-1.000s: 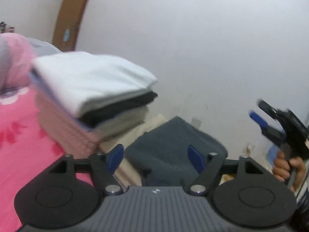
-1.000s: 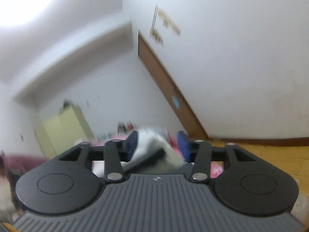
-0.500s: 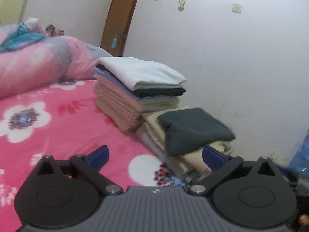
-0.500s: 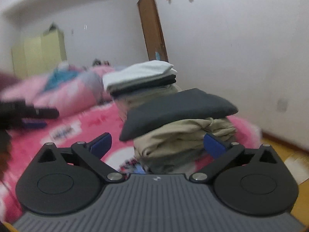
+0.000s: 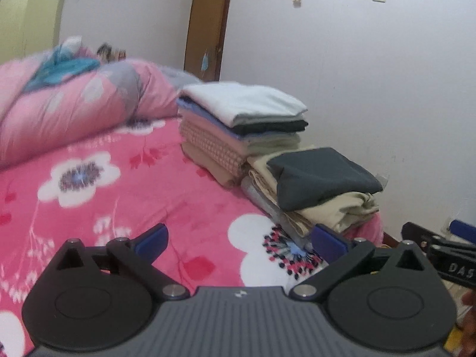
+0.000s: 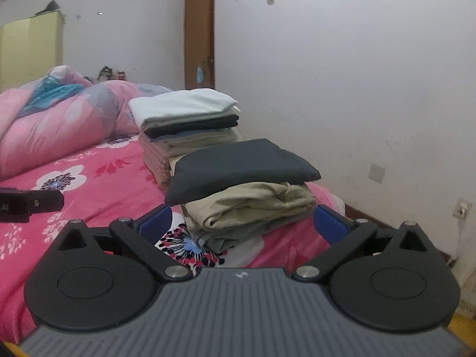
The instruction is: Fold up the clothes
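Left gripper: the jaws stand wide apart and hold nothing; it hovers over the bed.
Right gripper: also spread wide and empty; the near pile sits just ahead of it, between the two blue fingertips in the view.
Folded clothes: two piles lie on the bed ahead of both tools. The near pile has a dark grey garment on top of beige ones; the taller far pile is behind it, topped with a white piece.
Risk, near pile: the dark garment overhangs the beige layers, and the pile sits near the bed edge on the wall side. I judge that a push from an open finger can slide it off or tip the pile to the floor.
Risk, far pile: it is tall on a soft surface, so pressing the mattress beside it may make it lean.
Surface: a bed with a pink flower-print sheet, soft and uneven; a pink quilt is bunched far to the left.
Room: white wall to the right, brown door behind the piles, a yellow wardrobe far left.
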Action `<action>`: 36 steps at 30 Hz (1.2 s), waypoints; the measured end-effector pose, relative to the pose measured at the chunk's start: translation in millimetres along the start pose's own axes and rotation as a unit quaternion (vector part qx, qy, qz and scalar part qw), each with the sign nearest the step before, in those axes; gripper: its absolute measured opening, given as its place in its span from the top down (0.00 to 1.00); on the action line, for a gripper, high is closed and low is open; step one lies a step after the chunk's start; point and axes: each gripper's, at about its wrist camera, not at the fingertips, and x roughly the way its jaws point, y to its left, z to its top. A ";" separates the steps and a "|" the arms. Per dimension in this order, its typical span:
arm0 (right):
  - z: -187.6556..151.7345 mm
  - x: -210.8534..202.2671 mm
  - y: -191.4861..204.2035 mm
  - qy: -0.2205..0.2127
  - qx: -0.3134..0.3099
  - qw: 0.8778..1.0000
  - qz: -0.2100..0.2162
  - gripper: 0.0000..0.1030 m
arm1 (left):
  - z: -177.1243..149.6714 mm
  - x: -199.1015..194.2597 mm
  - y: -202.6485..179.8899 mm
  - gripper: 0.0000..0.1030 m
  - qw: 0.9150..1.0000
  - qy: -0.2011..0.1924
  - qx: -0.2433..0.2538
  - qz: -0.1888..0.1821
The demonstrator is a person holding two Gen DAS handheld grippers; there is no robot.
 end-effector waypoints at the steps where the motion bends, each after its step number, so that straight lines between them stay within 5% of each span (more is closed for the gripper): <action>1: 1.7 -1.4 2.2 0.004 0.002 1.000 -0.003 0.01 | 0.2 0.7 0.8 0.00 1.000 0.008 -0.010 -0.001; 5: 6.4 -1.3 7.9 0.017 0.012 1.000 0.009 0.01 | -1.4 1.8 3.7 0.00 0.999 0.026 -0.038 -0.001; 13: 9.9 5.8 7.8 0.037 0.007 0.999 0.031 0.01 | -6.0 4.8 1.9 0.00 0.999 0.020 -0.012 0.034; 26: -5.8 9.7 7.4 0.020 -0.014 0.999 -0.037 0.01 | -17.1 18.4 -13.0 0.00 0.998 0.024 0.027 0.048; 36: -4.7 16.3 18.4 0.031 -0.030 0.998 -0.036 0.01 | -20.1 21.9 -17.9 0.00 0.998 0.021 0.037 0.051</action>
